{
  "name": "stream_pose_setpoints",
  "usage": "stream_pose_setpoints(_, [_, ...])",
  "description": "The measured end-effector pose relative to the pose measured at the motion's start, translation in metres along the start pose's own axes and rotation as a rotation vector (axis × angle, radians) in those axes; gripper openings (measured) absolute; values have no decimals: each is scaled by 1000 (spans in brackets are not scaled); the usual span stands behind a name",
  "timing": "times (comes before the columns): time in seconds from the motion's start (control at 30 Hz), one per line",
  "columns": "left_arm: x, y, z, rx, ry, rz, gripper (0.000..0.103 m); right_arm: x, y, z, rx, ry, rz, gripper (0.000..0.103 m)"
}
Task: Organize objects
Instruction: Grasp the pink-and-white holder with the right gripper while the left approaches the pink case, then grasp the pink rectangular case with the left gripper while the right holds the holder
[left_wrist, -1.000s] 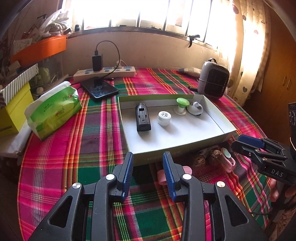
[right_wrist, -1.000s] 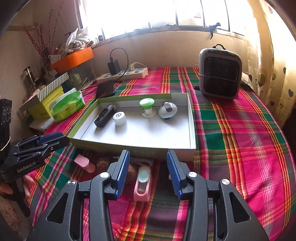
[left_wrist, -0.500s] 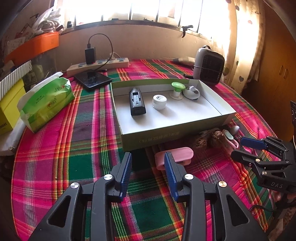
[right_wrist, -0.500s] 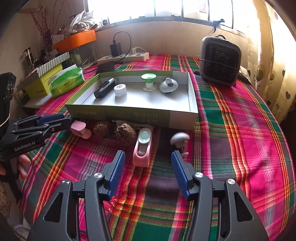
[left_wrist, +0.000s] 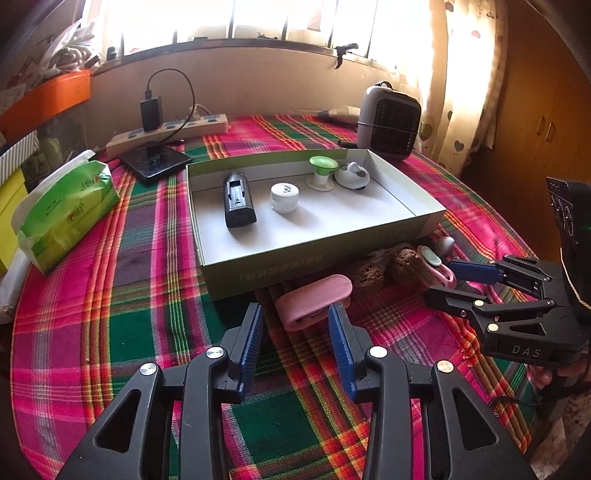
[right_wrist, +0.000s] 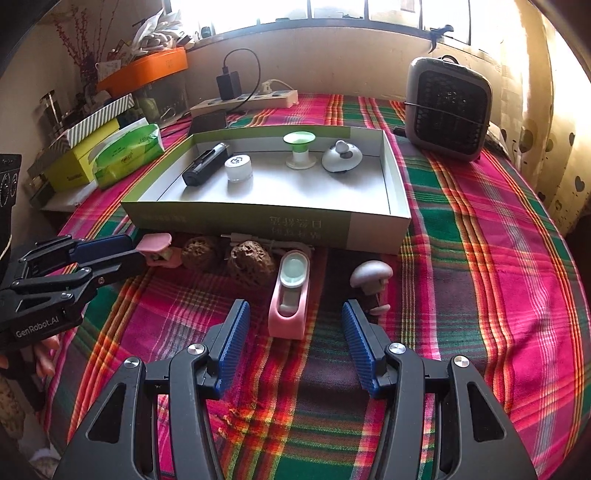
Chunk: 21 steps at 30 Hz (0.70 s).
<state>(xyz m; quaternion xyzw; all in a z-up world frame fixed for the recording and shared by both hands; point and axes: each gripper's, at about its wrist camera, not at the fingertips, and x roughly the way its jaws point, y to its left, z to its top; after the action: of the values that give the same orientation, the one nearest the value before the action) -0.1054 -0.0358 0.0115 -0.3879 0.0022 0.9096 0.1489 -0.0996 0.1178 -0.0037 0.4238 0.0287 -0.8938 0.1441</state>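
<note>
A shallow white box (left_wrist: 424, 216) (right_wrist: 380, 229) on the plaid cloth holds a black device (left_wrist: 238, 201), a white cap (left_wrist: 283, 197), a green-topped spool (left_wrist: 322, 171) and a white dome (left_wrist: 352, 175). In front of the box lie a pink clip (left_wrist: 314, 301) (right_wrist: 159, 249), two brown walnuts (right_wrist: 251, 262), a pink holder with a pale green lens (right_wrist: 290, 295) and a small grey mushroom (right_wrist: 371, 275). My left gripper (left_wrist: 295, 339) is open just short of the pink clip. My right gripper (right_wrist: 293, 339) is open around the near end of the pink holder.
A grey heater (right_wrist: 447, 107) stands at the back right. A power strip with charger (left_wrist: 166, 127), a black phone (left_wrist: 155, 160), a green tissue pack (left_wrist: 66, 214) and yellow boxes (right_wrist: 79, 164) sit at the back left. The table edge curves round at the right.
Both grippers have drawn back from the box and dropped lower. The pink clip now lies just ahead of the left fingers, the pink holder between the right fingers, which have opened wider.
</note>
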Motion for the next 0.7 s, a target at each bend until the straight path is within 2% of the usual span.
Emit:
stream_pose_setpoints(0.07, [-3, 2, 3, 9, -13, 12, 35, 1, 1, 0, -4, 3, 2, 53])
stream_pose_setpoints(0.13, [-3, 5, 5, 13, -15, 1, 35, 1, 1, 0, -5, 2, 4, 46])
stream_pose_setpoints(0.23, [3, 6, 8, 14, 7, -38, 36, 1, 1, 0, -5, 3, 5, 41])
stream_pose_setpoints(0.37, [11, 1, 7, 40, 30, -39, 39, 1, 2, 0, -12, 3, 6, 34])
stream_pose_setpoints(0.43, [12, 0, 6, 47, 39, -52, 39, 1, 2, 0, -13, 4, 4, 24])
stream_pose_setpoints(0.5, [13, -3, 5, 53, 45, -65, 39, 1, 1, 0, -10, 4, 6, 19])
stream_pose_setpoints(0.7, [9, -11, 1, 58, 52, -102, 39, 1, 0, 1, -11, 4, 13, 19])
